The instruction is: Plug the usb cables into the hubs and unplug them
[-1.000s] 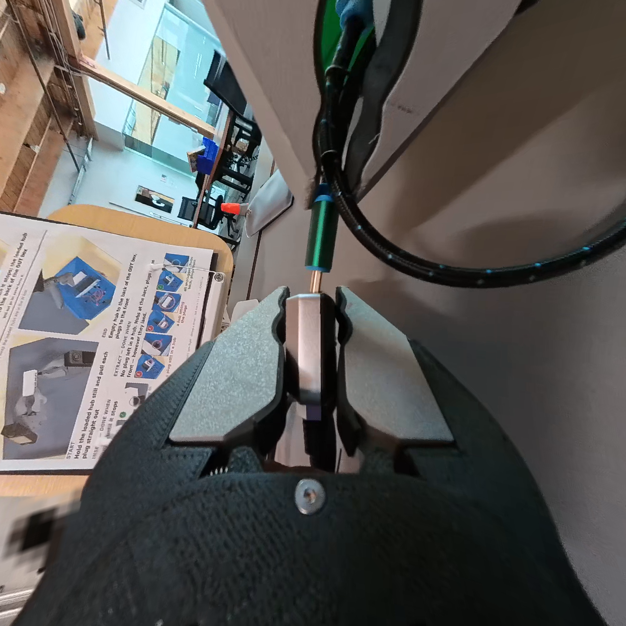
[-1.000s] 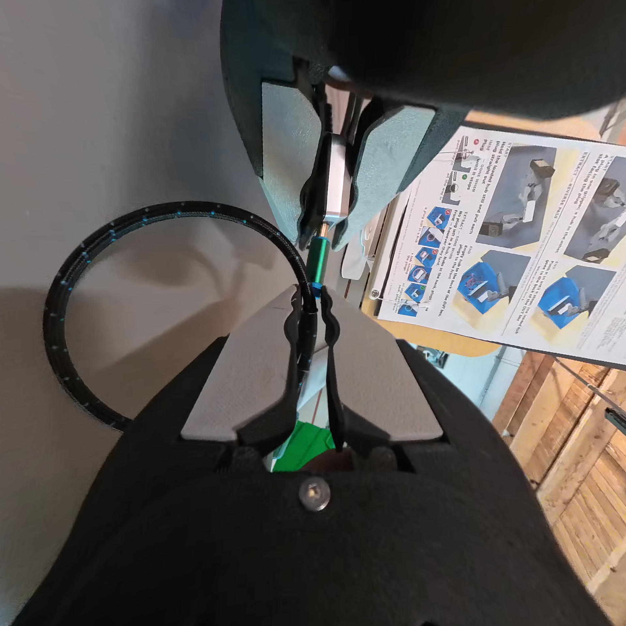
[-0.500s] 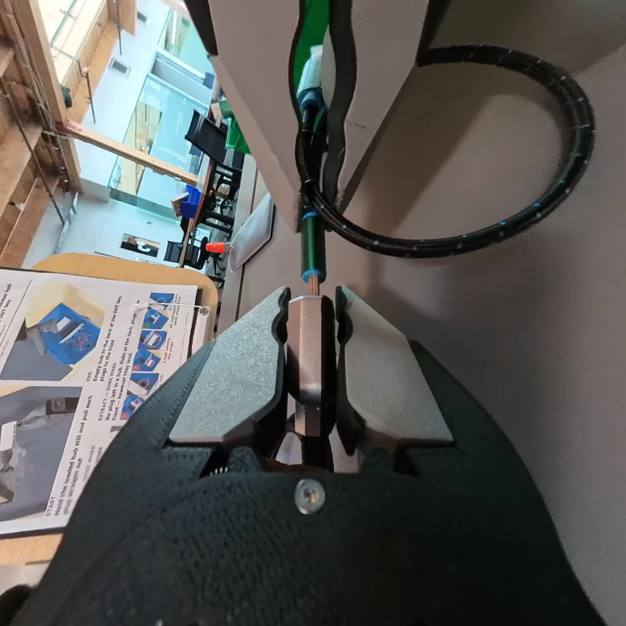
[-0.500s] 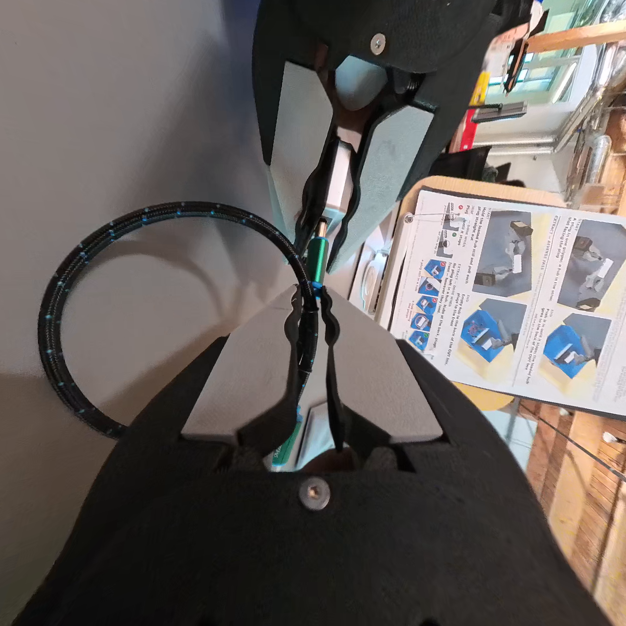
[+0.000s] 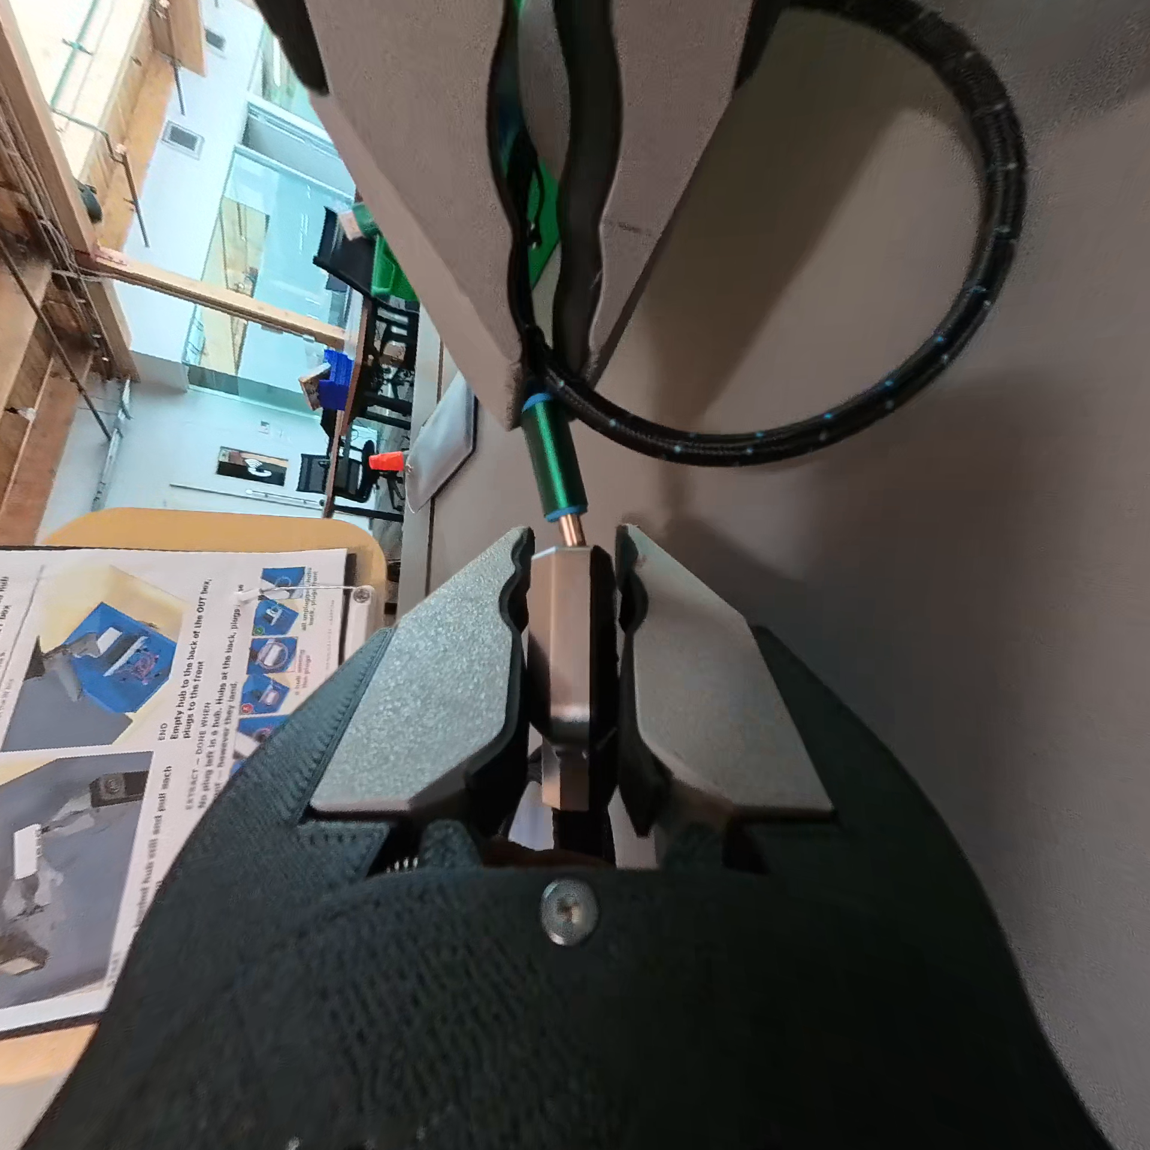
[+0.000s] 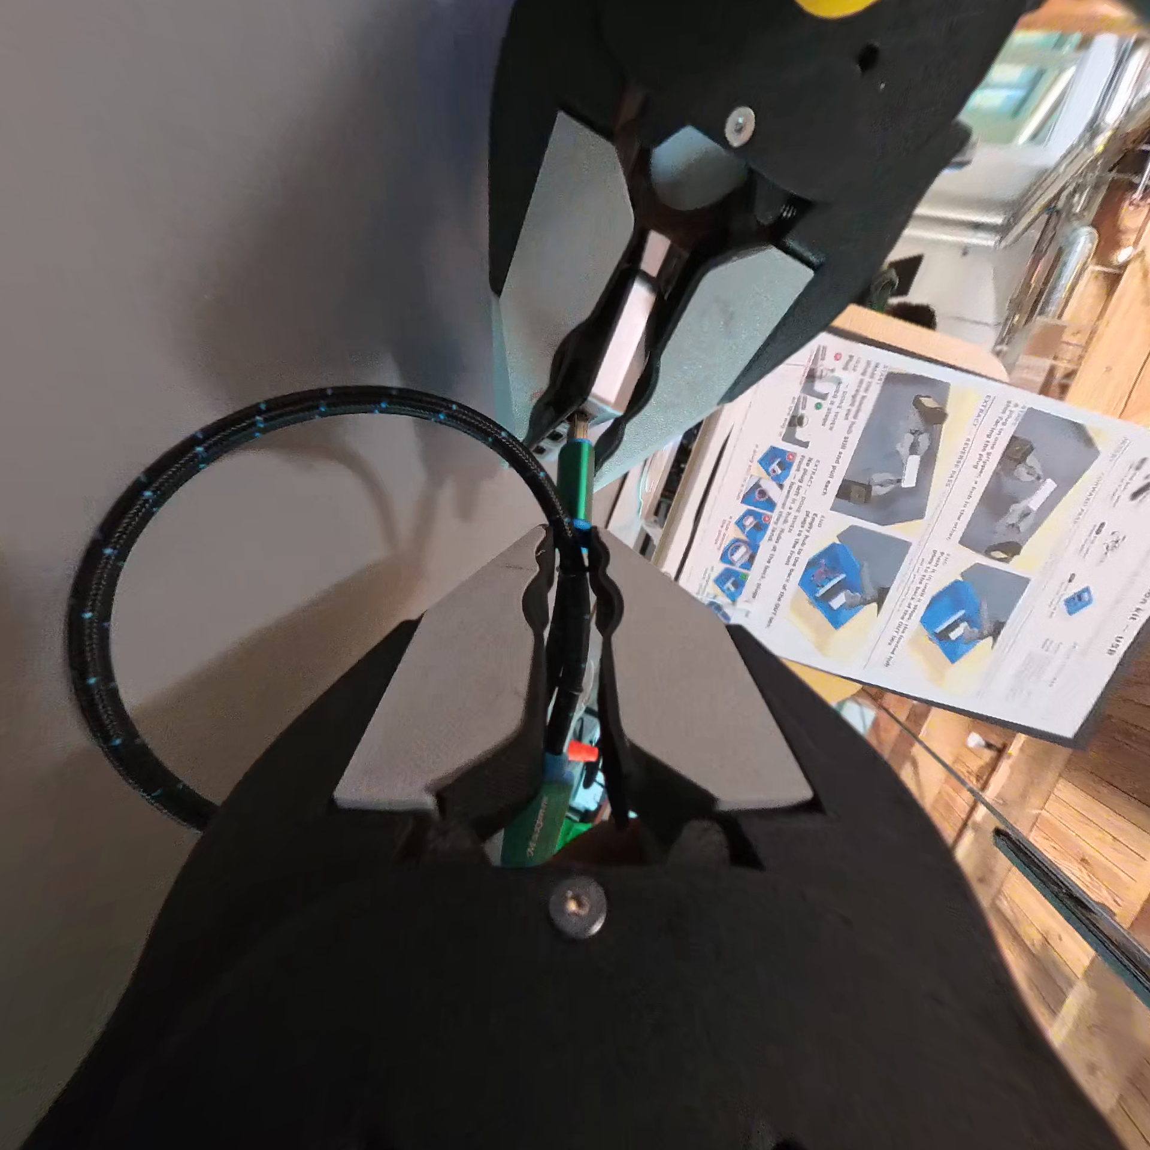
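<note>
My left gripper [image 5: 572, 541] is shut on a silver metal hub [image 5: 563, 635], gripped edge-on between its pads. A green plug [image 5: 552, 460] with a copper tip meets the hub's front end at a slight slant; how deep it sits is hidden. My right gripper [image 6: 569, 535] is shut on the black braided cable [image 6: 112, 547] just behind the green plug [image 6: 575, 485]. The cable curls in a loop over the grey surface. In the right wrist view the left gripper [image 6: 572, 435] faces me with the hub [image 6: 622, 348]. In the left wrist view the right gripper [image 5: 547, 379] faces me.
A printed instruction sheet [image 5: 124, 684] lies on a light wooden table [image 5: 205, 529]; it also shows in the right wrist view [image 6: 933, 560]. A plain grey surface [image 5: 933, 622] lies under the cable. Desks, chairs and blue bins [image 5: 339, 379] stand far back.
Both grippers have turned while staying shut. The plug now sits slanted against the hub instead of in line. The cable loop has swung to the upper right in the left wrist view.
</note>
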